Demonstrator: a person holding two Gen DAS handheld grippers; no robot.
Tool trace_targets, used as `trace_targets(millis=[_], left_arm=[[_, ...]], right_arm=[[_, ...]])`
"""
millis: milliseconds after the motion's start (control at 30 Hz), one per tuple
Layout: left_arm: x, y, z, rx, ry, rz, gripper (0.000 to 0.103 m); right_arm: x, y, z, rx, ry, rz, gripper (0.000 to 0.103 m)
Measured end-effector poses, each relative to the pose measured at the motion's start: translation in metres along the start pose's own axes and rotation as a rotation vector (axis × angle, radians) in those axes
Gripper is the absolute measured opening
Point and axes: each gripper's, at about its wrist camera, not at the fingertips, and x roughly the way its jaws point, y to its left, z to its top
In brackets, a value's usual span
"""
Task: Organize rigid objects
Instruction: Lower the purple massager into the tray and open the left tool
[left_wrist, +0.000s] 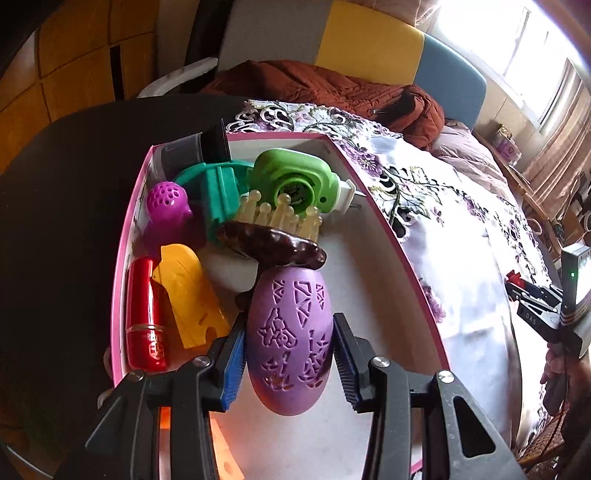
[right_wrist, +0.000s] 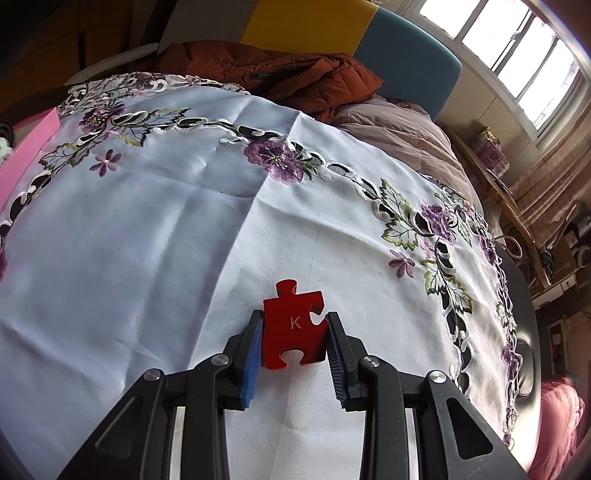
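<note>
The embroidered tablecloth (right_wrist: 155, 221) was the widest thing before you, spread over the dark round table (left_wrist: 66, 206), and on it sat the pink-walled box (left_wrist: 388, 229) that served as the collecting place. You had the box already crowded along its far and left side: a green camera-shaped toy (left_wrist: 295, 177), a teal plastic piece (left_wrist: 218, 192), a magenta perforated toy (left_wrist: 168, 206), a yellow plastic piece (left_wrist: 188, 291) and a red cylinder (left_wrist: 144, 314) lay packed together, which left the near white floor bare, probably why you brought the next piece in there.

Your left gripper (left_wrist: 290, 354) held the purple egg-shaped massager (left_wrist: 288, 332) above that bare floor, its blue pads pressed against the two sides of the body. You gripped it low on the egg so that the brown head with pale bristles (left_wrist: 280, 218) pointed away toward the other toys, clear of the pads.

Your right gripper (right_wrist: 294, 339) waited over the cloth, well apart from the box, pinching the red puzzle piece (right_wrist: 293, 325) marked K by its two side edges. The piece lay flat against the cloth or just above it; I could not tell which. By my judgement it was next in line for the box.
</note>
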Motion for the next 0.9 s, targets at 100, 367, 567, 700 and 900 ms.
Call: trace_targets(millis=[100,367,567,700,900], left_arm=[[0.000,0.004,0.001,-0.005,-0.002,-0.008,0.043],[-0.011,0.001,0.000,0.028,-0.032,-0.001,0.044],[-0.029,0.006,-0.007,0.015,-0.062,0.056,0.044],[-0.048,0.004,-0.014,0.034,-0.102,0.126,0.044],[-0.081,0.006,-0.018,0.028,-0.188,0.171,0.044]], right_arm=[[0.000,0.000,0.000,0.000,0.000,0.000,0.033],[0.000,0.000,0.000,0.000,0.000,0.000,0.033],[0.000,0.000,0.000,-0.001,0.000,0.000,0.033],[0.000,0.000,0.000,0.000,0.000,-0.001,0.033],[0.000,0.000,0.000,0.002,-0.001,-0.001,0.032]])
